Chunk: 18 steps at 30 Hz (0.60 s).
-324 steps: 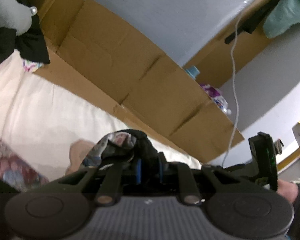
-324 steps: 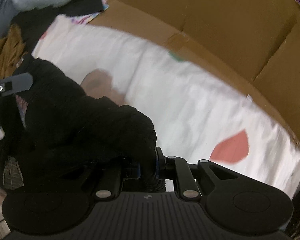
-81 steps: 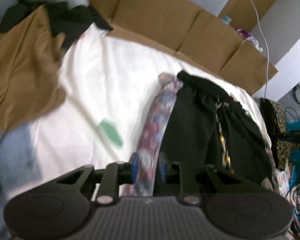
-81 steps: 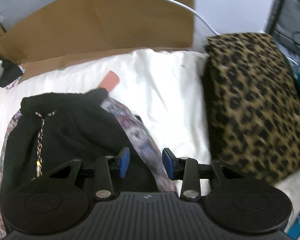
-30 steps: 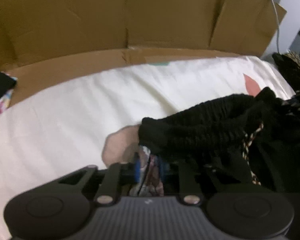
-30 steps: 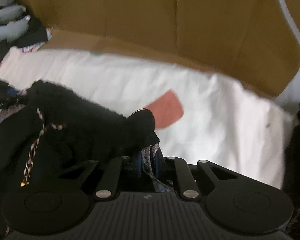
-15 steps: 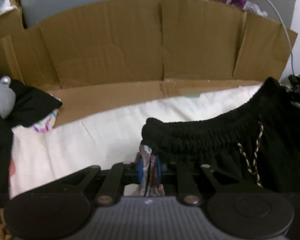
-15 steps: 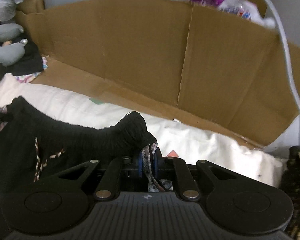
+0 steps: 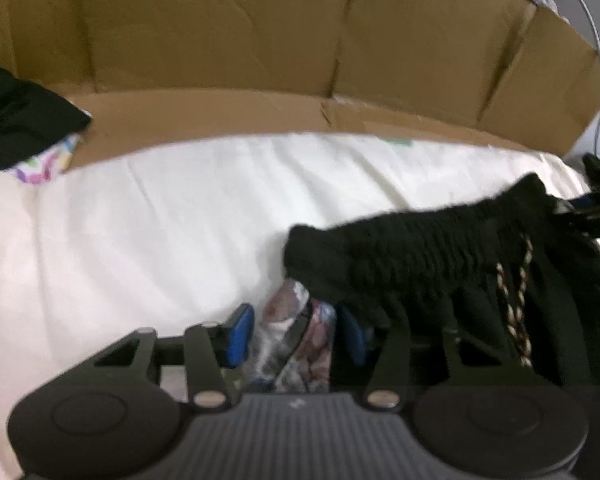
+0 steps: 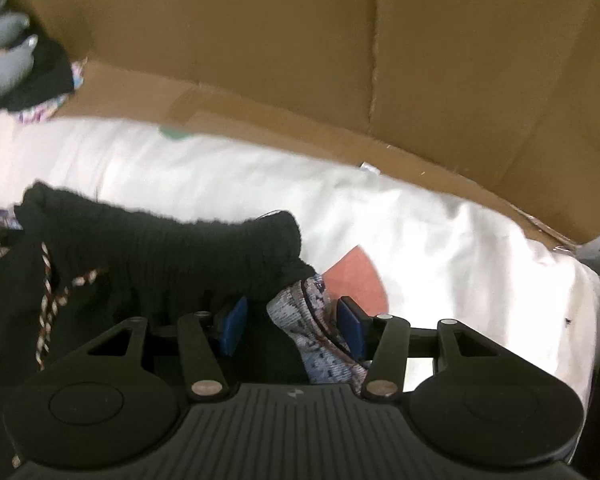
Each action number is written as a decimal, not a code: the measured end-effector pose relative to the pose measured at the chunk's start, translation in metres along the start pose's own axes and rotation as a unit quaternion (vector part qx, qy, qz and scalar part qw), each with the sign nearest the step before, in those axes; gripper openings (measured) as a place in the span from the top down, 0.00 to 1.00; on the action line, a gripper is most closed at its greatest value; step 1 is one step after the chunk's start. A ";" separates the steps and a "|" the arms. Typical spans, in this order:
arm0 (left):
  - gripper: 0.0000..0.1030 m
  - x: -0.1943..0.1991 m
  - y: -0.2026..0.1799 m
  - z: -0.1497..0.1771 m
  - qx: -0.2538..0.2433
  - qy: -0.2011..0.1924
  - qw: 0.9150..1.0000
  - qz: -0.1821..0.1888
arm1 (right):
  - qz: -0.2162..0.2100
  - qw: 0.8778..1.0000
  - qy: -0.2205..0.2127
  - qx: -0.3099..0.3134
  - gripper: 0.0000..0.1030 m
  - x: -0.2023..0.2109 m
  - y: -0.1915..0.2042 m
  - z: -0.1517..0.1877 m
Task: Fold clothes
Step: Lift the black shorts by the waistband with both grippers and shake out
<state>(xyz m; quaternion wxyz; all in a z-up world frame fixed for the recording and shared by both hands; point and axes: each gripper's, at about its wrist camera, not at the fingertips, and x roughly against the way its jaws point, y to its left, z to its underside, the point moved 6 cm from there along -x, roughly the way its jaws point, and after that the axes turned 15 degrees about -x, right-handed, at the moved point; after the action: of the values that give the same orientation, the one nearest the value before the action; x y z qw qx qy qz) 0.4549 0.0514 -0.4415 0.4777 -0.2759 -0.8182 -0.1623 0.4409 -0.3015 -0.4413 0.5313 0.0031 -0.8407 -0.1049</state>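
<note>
Both corners of the folded black shorts (image 9: 440, 256) are being released onto the white sheet (image 9: 140, 220).
Left gripper (image 9: 296, 336) and right gripper (image 10: 292, 324), clamped a moment ago, are opening; patterned fabric (image 10: 312, 312) lies loose between them, so this fold appears laid.

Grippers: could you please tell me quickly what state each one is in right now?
Left gripper: opening, shorts fabric loose between the jaws.
Right gripper: opening, shorts fabric loose between the jaws.

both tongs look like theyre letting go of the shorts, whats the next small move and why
Probably lift both tongs straight back off the cloth. The left tongs and right tongs are opening, fabric loose between the blue pads. The black shorts lie on the white sheet, so pulling clear avoids dragging the fold.
</note>
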 end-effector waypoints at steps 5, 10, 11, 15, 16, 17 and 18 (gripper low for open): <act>0.89 0.003 -0.002 0.000 0.021 0.001 0.999 0.038 | 0.000 0.999 -0.006 0.034 0.85 0.004 0.019 0.001; 0.93 0.033 -0.003 -0.009 -0.014 -0.034 0.999 -0.029 | 0.002 0.996 -0.064 0.055 0.90 0.038 0.027 -0.011; 0.93 0.039 -0.001 -0.010 -0.010 -0.041 0.999 -0.032 | 0.000 0.996 -0.074 0.059 0.90 0.044 0.029 -0.013; 0.93 0.058 0.011 -0.014 -0.014 -0.061 0.997 -0.055 | -0.003 0.992 -0.104 0.067 0.90 0.058 0.041 -0.023; 0.93 0.062 0.014 -0.016 -0.013 -0.065 0.996 -0.062 | -0.002 0.992 -0.108 0.065 0.91 0.059 0.044 -0.027; 0.93 0.064 0.017 -0.018 -0.011 -0.070 0.995 -0.068 | -0.001 0.992 -0.113 0.064 0.91 0.060 0.047 -0.030; 0.93 0.066 0.020 -0.020 -0.009 -0.074 0.995 -0.073 | -0.001 0.991 -0.117 0.061 0.91 0.061 0.050 -0.034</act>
<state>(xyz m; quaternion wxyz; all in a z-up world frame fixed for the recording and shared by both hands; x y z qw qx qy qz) 0.4550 0.0758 -0.3738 0.4004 -0.2306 -0.8677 -0.1830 0.4505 -0.2653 -0.3639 0.4283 0.0238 -0.9017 -0.0531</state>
